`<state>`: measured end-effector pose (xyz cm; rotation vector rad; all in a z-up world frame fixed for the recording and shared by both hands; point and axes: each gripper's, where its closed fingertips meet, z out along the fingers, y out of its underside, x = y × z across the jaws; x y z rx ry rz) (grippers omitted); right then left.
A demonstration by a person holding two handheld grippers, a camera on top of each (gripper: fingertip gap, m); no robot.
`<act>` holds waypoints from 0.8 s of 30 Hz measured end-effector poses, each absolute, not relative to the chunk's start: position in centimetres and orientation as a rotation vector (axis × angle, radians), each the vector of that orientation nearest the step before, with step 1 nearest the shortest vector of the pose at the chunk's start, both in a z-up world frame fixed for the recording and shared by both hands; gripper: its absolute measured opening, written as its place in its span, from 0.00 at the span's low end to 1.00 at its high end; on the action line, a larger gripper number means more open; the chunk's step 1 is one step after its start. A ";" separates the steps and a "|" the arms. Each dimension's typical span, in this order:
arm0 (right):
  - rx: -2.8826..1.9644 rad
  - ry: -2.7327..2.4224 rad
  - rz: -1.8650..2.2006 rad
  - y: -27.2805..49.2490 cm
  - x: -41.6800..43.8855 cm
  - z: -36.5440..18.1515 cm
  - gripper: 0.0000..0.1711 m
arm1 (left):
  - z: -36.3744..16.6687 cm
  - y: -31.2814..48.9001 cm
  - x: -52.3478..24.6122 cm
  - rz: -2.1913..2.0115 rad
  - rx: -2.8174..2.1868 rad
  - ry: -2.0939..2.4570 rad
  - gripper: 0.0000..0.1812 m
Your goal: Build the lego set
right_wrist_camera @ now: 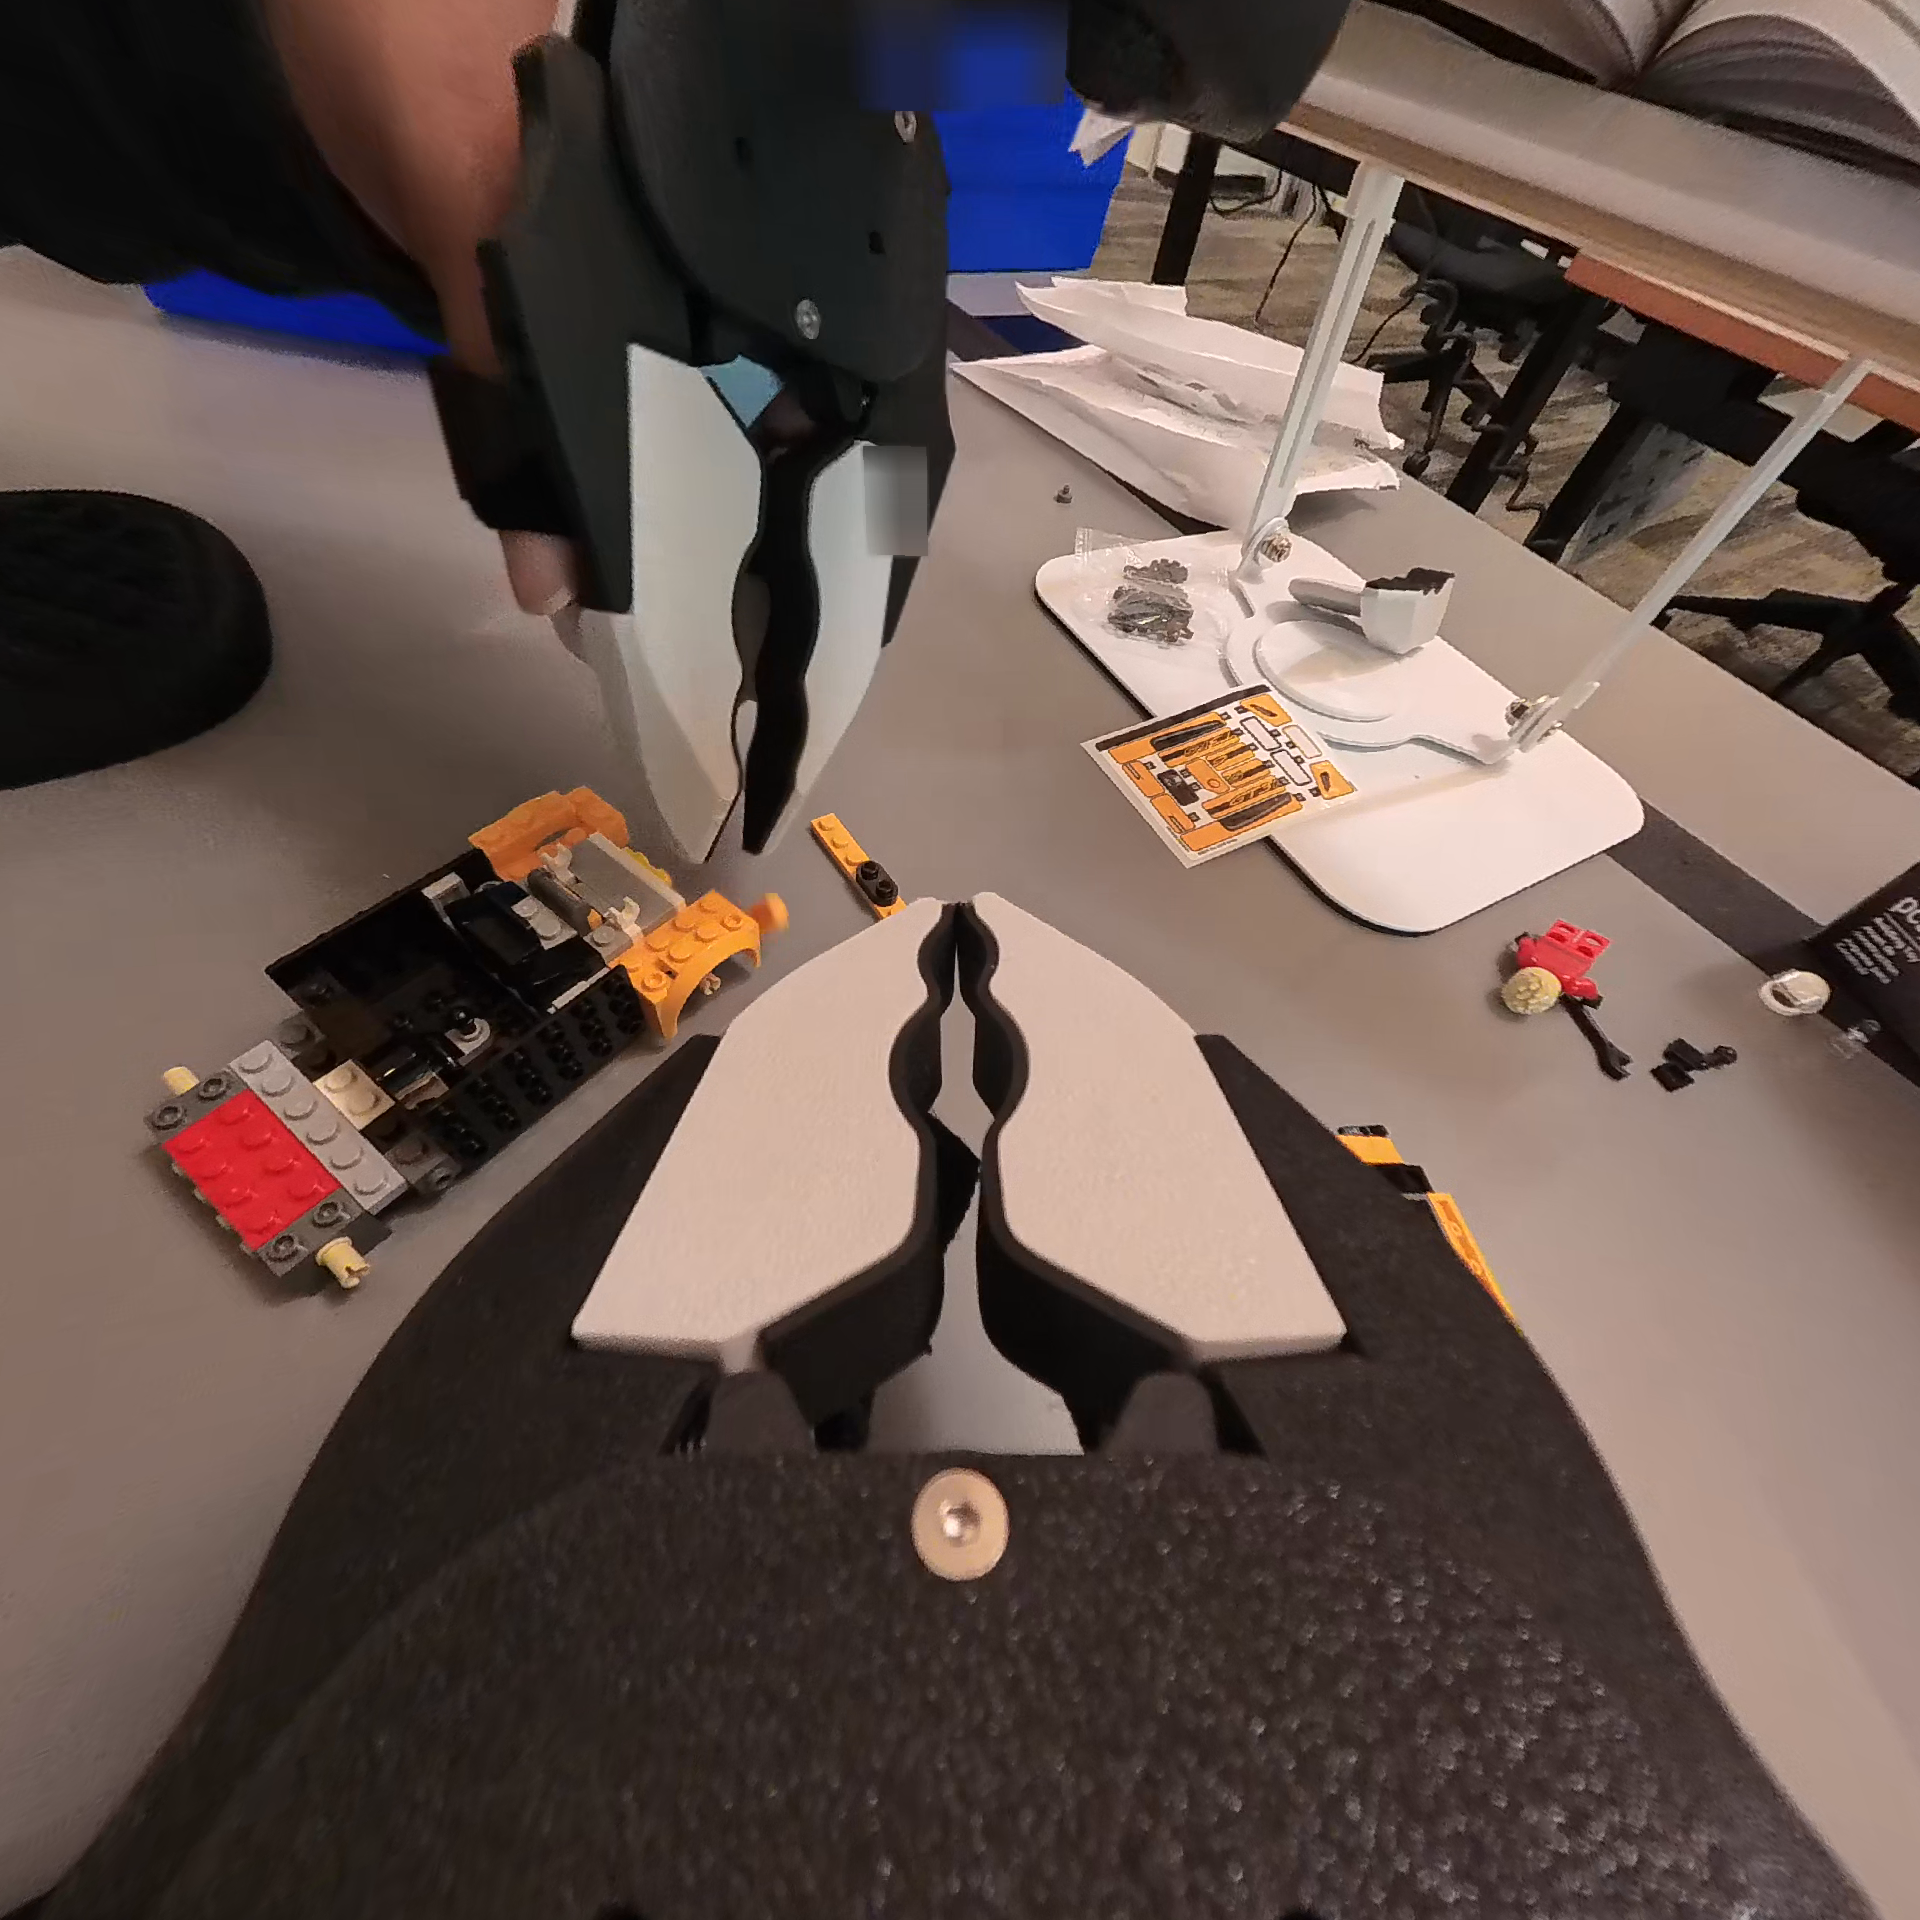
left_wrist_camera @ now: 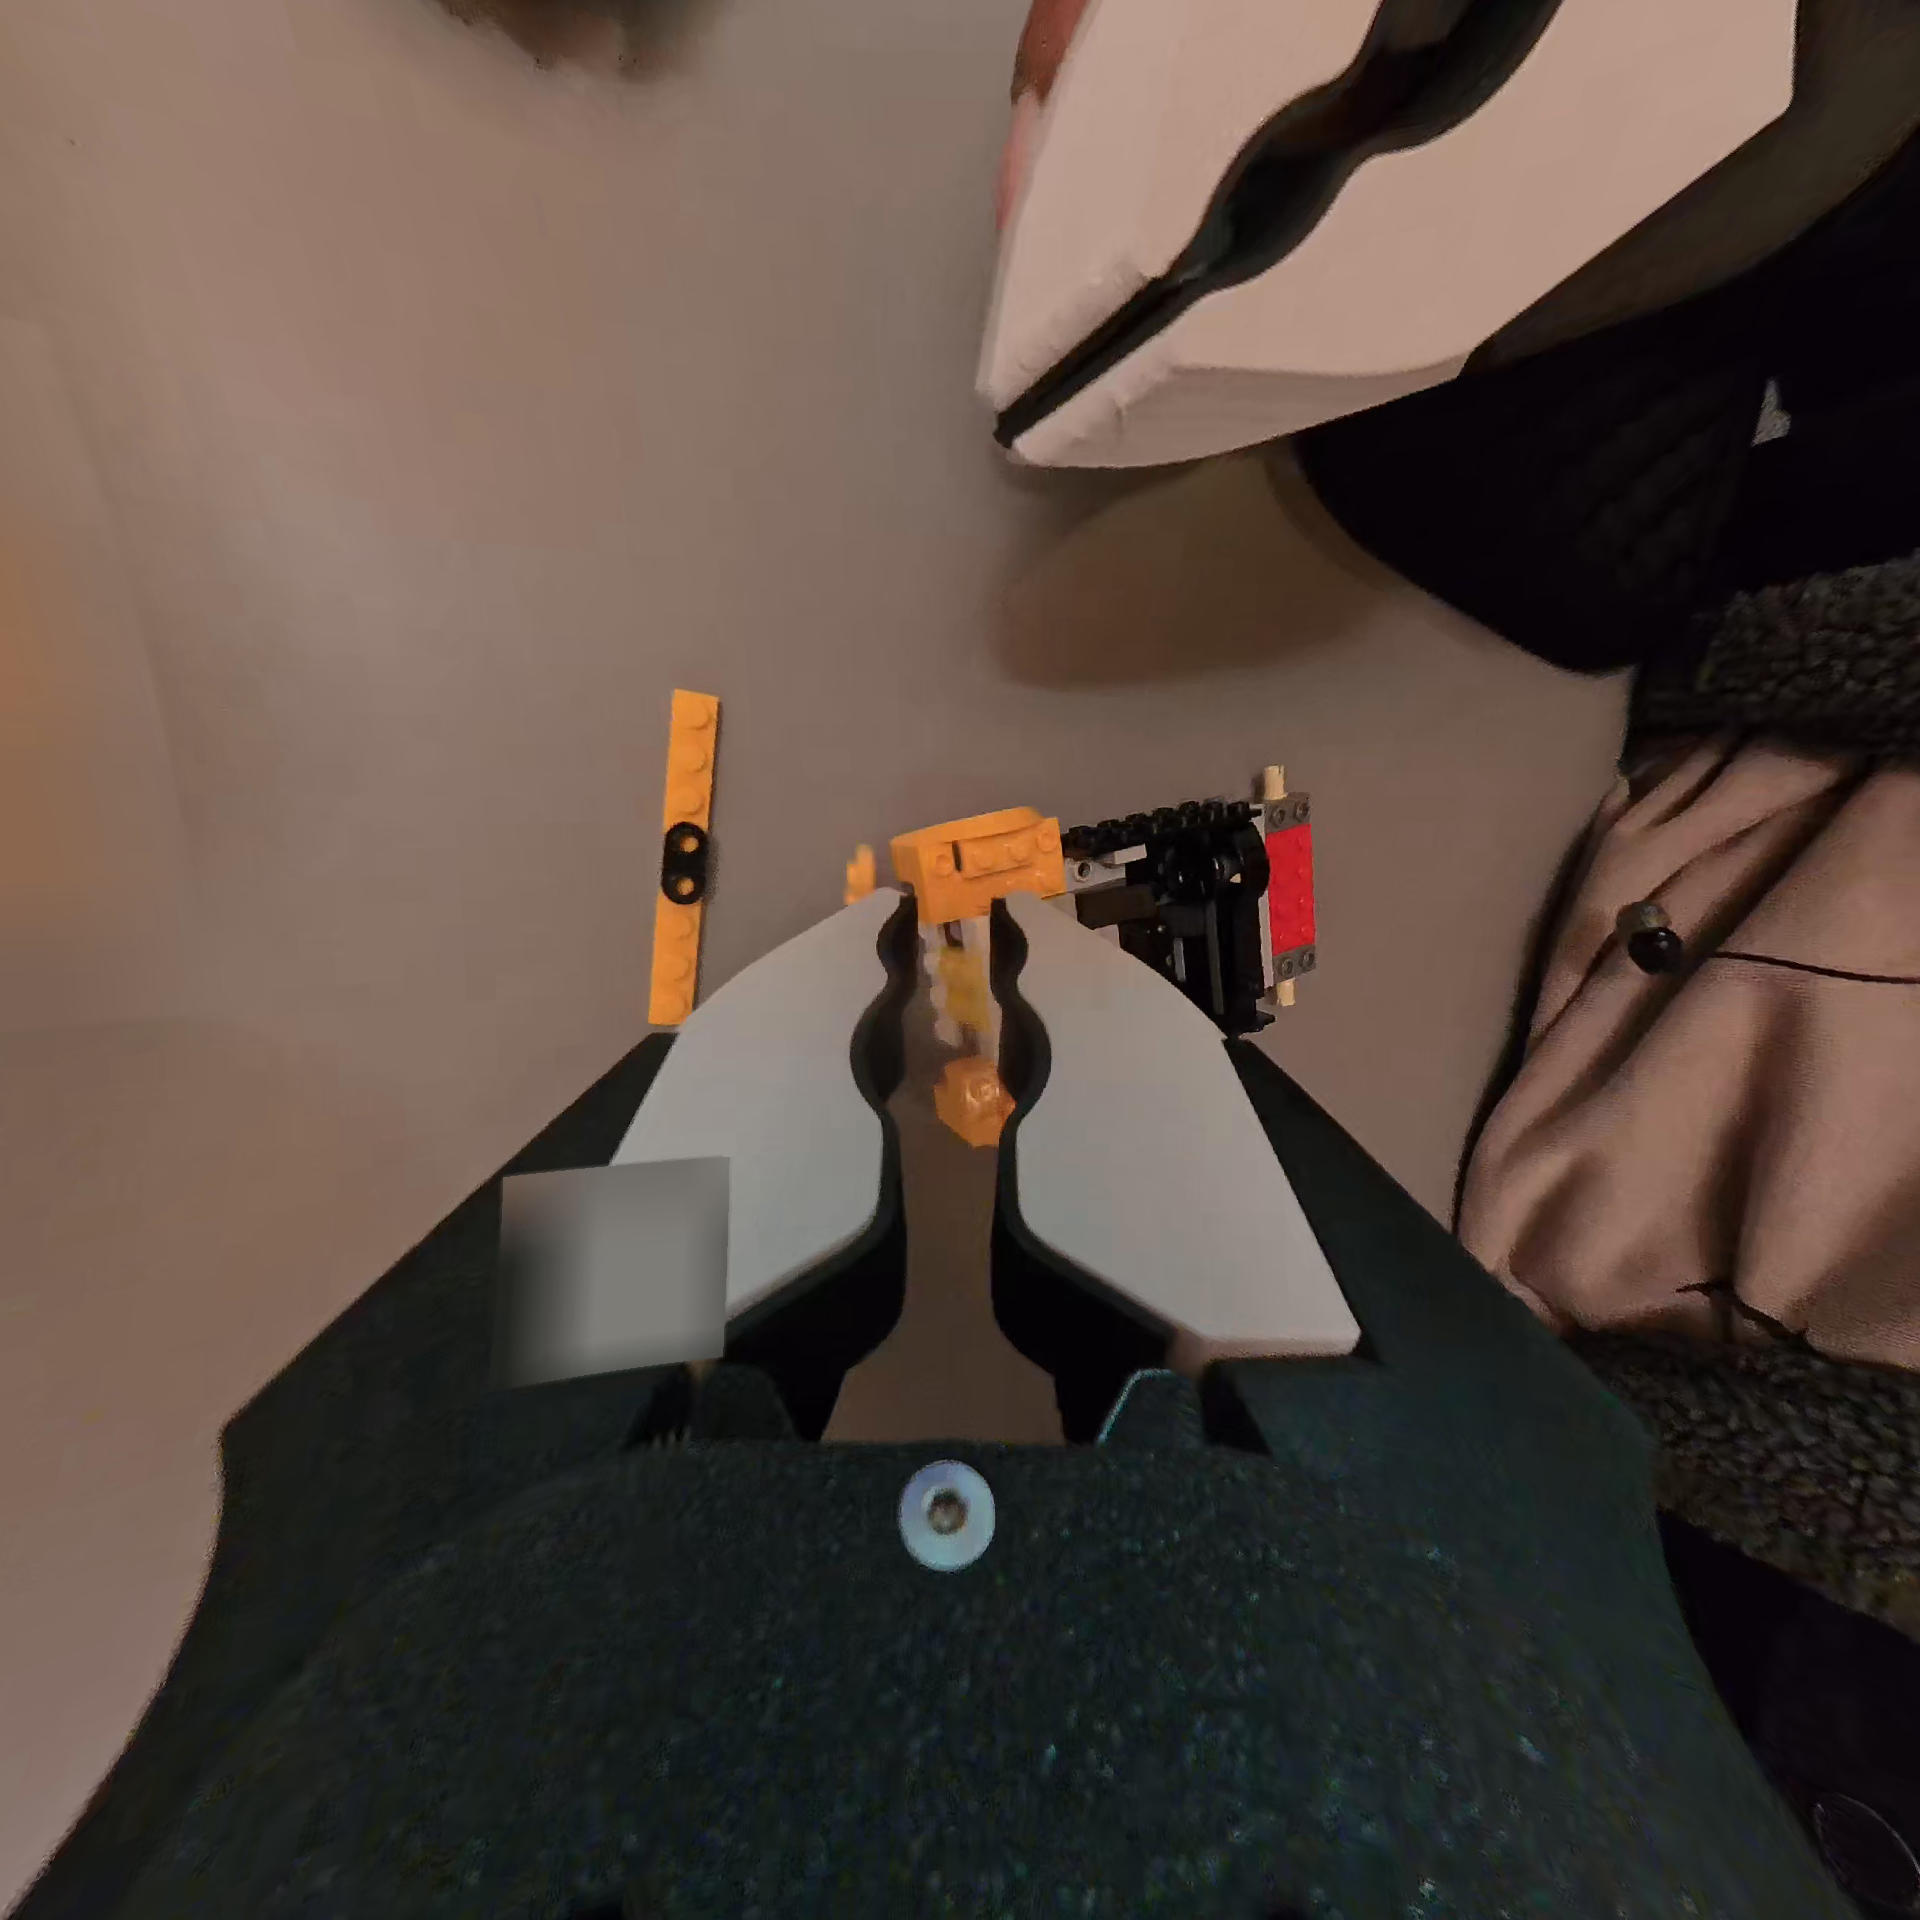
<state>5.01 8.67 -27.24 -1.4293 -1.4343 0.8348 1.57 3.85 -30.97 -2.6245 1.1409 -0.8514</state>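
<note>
Tools (left_wrist_camera: 948, 914) (right_wrist_camera: 956, 909) both empty — left parted over car (right_wrist_camera: 457, 1029)

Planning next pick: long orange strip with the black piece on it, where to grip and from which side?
Grip the orange strip across its narrow width, on the bare stretch beside the black piece, coming straight down from above. It lies flat on the table, apart from the car, so only its long edges offer a hold. It's thin; jaws must reach nearly to the surface.

Left wrist view: fingers (left_wrist_camera: 790, 1039) hide the car build's (left_wrist_camera: 1174, 894) near part. Right wrist view: orange-black strip (right_wrist_camera: 1455, 1226) mostly hidden behind right gripper's body; small black bits (right_wrist_camera: 1688, 1062) too small to ID.
</note>
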 end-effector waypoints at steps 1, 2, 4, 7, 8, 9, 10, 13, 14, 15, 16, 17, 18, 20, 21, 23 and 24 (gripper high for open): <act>-1.429 -1.436 0.835 8.7 5.0 -27.3 0.00 | -31.0 3.9 1.6 -0.894 -2.619 1.127 0.07; -1.429 -1.437 0.835 8.6 5.0 -27.3 0.00 | -31.1 3.9 1.5 -0.929 -2.620 1.113 0.07; -1.428 -1.438 0.835 8.6 5.0 -27.3 0.00 | -31.6 4.1 1.1 -0.973 -2.636 1.082 0.07; -1.431 -1.442 0.837 8.6 5.0 -27.4 0.00 | -32.3 4.8 -0.5 -0.897 -2.652 1.073 0.07; -1.433 -1.444 0.839 8.6 5.0 -27.5 0.00 | -32.3 5.1 -1.1 -0.857 -2.642 1.082 0.06; -1.437 -1.448 0.841 8.6 5.0 -27.6 0.00 | -32.2 5.3 -1.4 -0.823 -2.618 1.102 0.06; -1.441 -1.452 0.844 8.6 4.9 -27.7 0.00 | -32.2 5.3 -1.7 -0.778 -2.596 1.133 0.05; -1.452 -1.468 0.851 8.5 4.8 -28.2 0.00 | -32.9 4.7 -2.1 -0.686 -2.598 1.201 0.06; -1.455 -1.473 0.852 8.4 4.7 -28.3 0.00 | -33.1 4.5 -1.9 -0.692 -2.615 1.184 0.07; -1.456 -1.477 0.851 8.4 4.7 -28.4 0.00 | -33.4 4.4 -1.7 -0.691 -2.633 1.155 0.08; -1.456 -1.479 0.849 8.4 4.7 -28.4 0.00 | -33.6 4.5 -1.6 -0.686 -2.643 1.128 0.09; -1.456 -1.480 0.849 8.4 4.7 -28.5 0.00 | -33.8 4.5 -1.4 -0.688 -2.649 1.104 0.09; -1.457 -1.480 0.850 8.4 4.7 -28.5 0.00 | -33.9 4.5 -1.2 -0.691 -2.655 1.085 0.10; -1.460 -1.480 0.852 8.4 4.7 -28.5 0.00 | -34.1 4.4 -1.0 -0.679 -2.665 1.072 0.10; -1.460 -1.481 0.852 8.4 4.7 -28.5 0.00 | -34.2 4.4 -0.9 -0.674 -2.665 1.073 0.09; -1.456 -1.485 0.849 8.3 4.7 -28.5 0.00 | -34.3 4.5 -0.7 -0.657 -2.653 1.077 0.07; -1.454 -1.487 0.847 8.3 4.7 -28.5 0.00 | -34.3 4.6 -0.7 -0.638 -2.641 1.085 0.05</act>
